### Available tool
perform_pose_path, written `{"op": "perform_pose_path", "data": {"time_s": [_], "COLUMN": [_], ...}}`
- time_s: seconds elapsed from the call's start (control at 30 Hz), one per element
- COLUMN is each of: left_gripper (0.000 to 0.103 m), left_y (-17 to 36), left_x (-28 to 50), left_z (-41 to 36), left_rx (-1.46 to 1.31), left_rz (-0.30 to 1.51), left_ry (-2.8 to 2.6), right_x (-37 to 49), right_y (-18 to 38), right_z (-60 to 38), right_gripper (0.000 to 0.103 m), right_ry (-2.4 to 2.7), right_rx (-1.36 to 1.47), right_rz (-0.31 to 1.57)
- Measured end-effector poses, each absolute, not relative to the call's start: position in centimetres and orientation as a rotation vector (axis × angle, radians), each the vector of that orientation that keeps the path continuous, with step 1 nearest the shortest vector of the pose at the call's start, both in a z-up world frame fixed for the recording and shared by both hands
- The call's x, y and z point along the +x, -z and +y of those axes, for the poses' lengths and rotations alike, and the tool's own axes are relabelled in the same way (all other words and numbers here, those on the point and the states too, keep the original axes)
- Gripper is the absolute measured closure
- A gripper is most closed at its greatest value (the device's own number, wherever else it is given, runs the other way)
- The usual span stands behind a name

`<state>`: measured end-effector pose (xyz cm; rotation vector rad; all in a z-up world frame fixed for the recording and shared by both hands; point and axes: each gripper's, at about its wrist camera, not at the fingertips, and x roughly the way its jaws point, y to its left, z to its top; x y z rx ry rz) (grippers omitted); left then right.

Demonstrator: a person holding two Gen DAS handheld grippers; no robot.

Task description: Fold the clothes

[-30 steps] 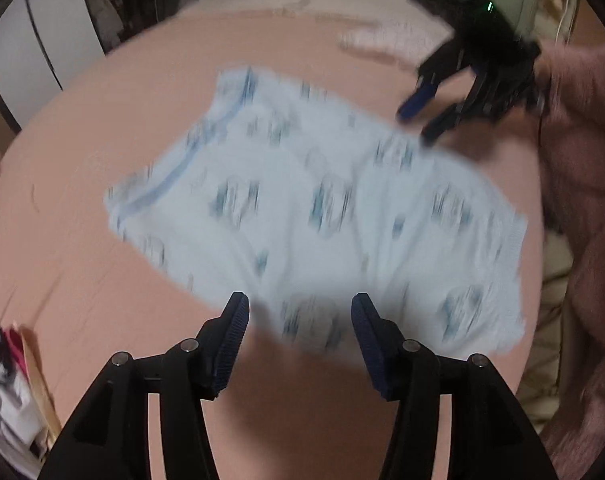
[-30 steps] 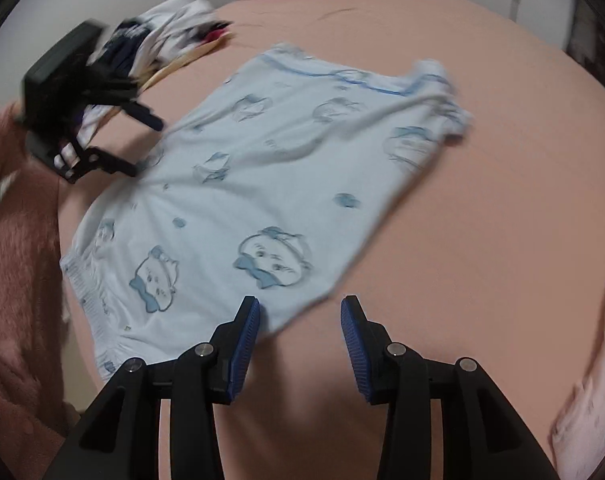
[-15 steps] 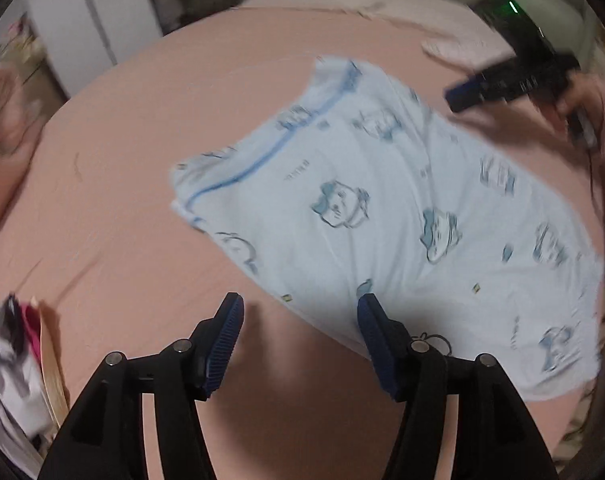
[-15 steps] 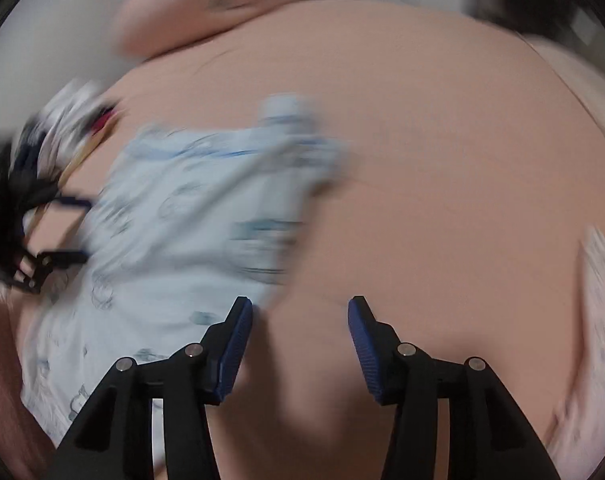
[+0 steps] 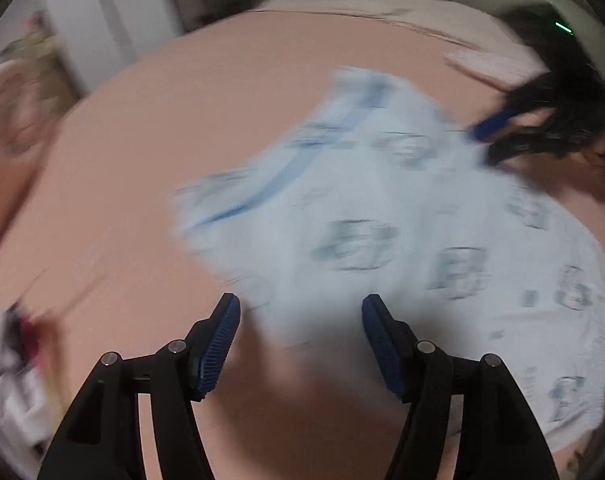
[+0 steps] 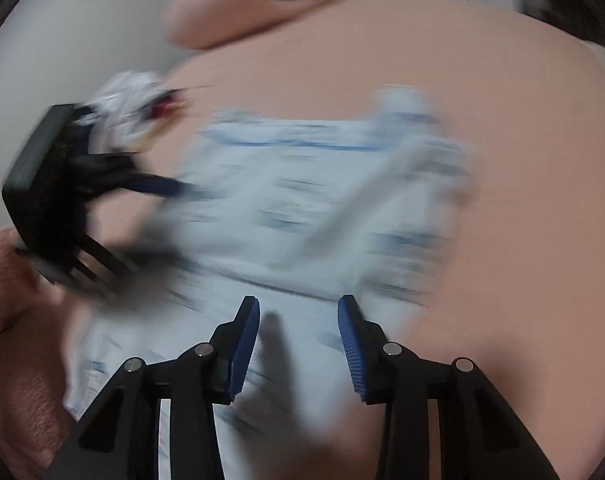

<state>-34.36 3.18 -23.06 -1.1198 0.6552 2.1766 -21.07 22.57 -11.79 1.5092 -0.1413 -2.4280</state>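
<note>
Pink bedsheet (image 5: 150, 152) fills both views, w/ a pillow (image 6: 238, 4) at the far end. We see the light-blue printed garment (image 5: 382, 216) spread flat on it, blurred. Left gripper (image 5: 300, 320) hangs over its near edge, jaws apart & opening, nothing pinched. Right gripper (image 6: 298, 320) is over the garment's other side, jaws narrower & closing, cloth below them, not clamped. Clothes pile (image 6: 130, 108) lies beside the garment.
</note>
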Motion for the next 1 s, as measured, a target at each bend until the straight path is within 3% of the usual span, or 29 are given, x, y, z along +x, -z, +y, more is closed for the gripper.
{"op": "perform_pose_path", "data": {"time_s": [0.13, 0.23, 0.3, 0.43, 0.6, 0.7, 0.8, 0.93, 1.0], "left_gripper": [0.043, 0.043, 0.039, 0.04, 0.043, 0.042, 0.039, 0.04, 0.041], "left_y": [21.2, 23.5, 24.1, 24.0, 21.5, 22.5, 24.8, 23.3, 22.3], "left_x": [-35.4, -35.9, -35.8, -38.6, -38.3, -36.5, -37.3, -40.6, -41.7], "left_z": [4.8, 8.5, 7.4, 4.4, 2.7, 6.4, 8.3, 4.8, 2.7], "left_rx": [-0.989, -1.019, -1.047, -1.088, -1.016, -0.969, -1.001, -1.061, -1.078], "left_rz": [0.446, 0.52, 0.649, 0.662, 0.397, 0.536, 0.671, 0.49, 0.267], "left_ry": [-2.177, -2.092, -2.094, -2.312, -2.337, -2.171, -2.121, -2.315, -2.341], "right_x": [-21.8, -24.3, -26.1, -26.3, -26.8, -28.6, -31.0, -31.3, -30.7], "right_y": [9.5, 9.8, 11.9, 12.7, 10.6, 9.9, 12.4, 11.8, 10.7], "right_z": [24.1, 21.3, 19.8, 22.2, 23.4, 20.4, 19.1, 22.9, 25.1], "right_gripper": [0.06, 0.057, 0.057, 0.058, 0.057, 0.05, 0.051, 0.055, 0.052], "right_ry": [2.5, 2.441, 2.376, 2.389, 2.456, 2.402, 2.37, 2.407, 2.458], "right_rx": [1.405, 1.368, 1.442, 1.469, 1.458, 1.329, 1.402, 1.393, 1.379], "right_rz": [-0.209, -0.186, -0.135, -0.185, -0.189, -0.127, -0.075, -0.302, -0.382]}}
